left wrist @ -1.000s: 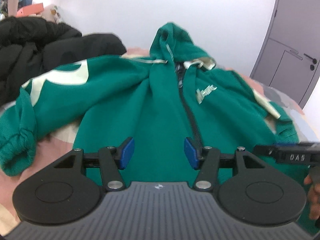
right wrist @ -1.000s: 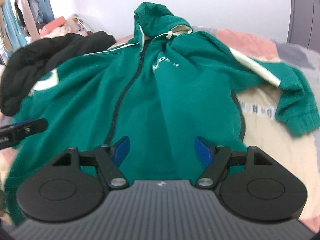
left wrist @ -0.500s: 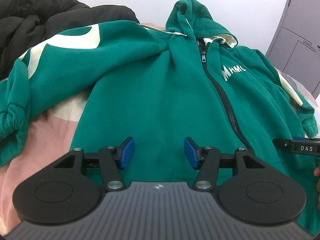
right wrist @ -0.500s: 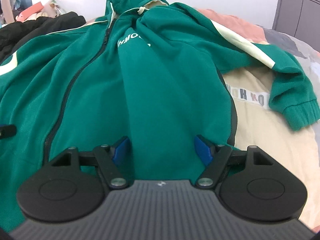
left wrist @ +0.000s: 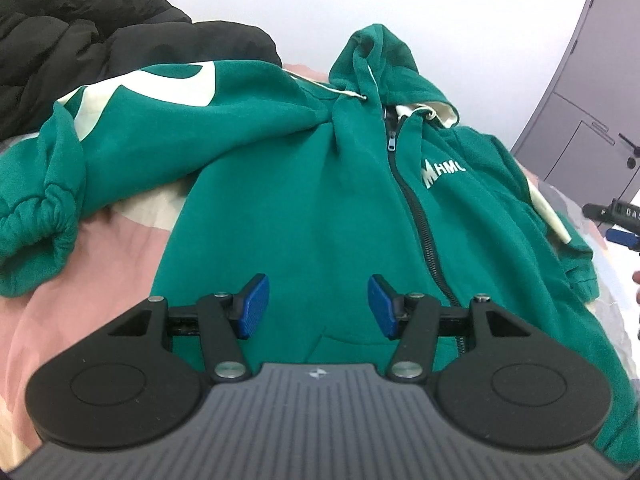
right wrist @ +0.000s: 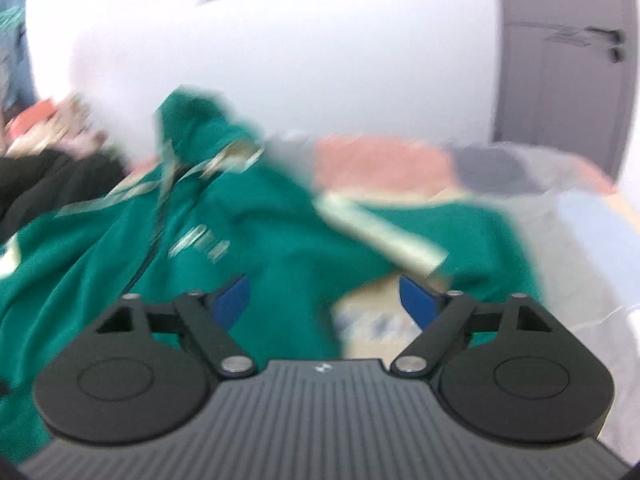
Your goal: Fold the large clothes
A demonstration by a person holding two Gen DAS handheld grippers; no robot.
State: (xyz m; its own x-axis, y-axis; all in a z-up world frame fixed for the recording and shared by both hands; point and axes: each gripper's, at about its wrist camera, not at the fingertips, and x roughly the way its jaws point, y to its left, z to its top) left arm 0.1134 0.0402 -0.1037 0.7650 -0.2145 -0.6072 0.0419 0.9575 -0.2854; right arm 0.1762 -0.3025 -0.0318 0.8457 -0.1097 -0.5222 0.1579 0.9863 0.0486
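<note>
We've got the green hoodie (left wrist: 304, 208) laid front-up on the bed (left wrist: 92, 264), zipped, hood (left wrist: 372, 60) pointing toward the white wall (left wrist: 460, 20). That hoodie is our landmark for everything else.

Our left hand-held gripper (left wrist: 318, 306) hangs over the lower front of the hoodie, just left of the zipper (left wrist: 416, 208), blue pads apart with nothing pinched between them. The fabric under it looks untouched.

Our right hand-held gripper (right wrist: 326, 300) is over the hoodie's right edge, near the sleeve with the cream stripe (right wrist: 384, 236). Its jaws are opening right now, pads wide, nothing clamped between them, just hoodie edge and bedding behind. That view is badly blurred, so fine detail is a no-go.

Left of the hoodie, the other sleeve (left wrist: 48, 208) flops out across the bed with its cuff bunched. Up and left of the hoodie sits a black jacket (left wrist: 72, 48), touching the shoulder. A grey door (left wrist: 592, 100) stands off to the right of the hoodie.
</note>
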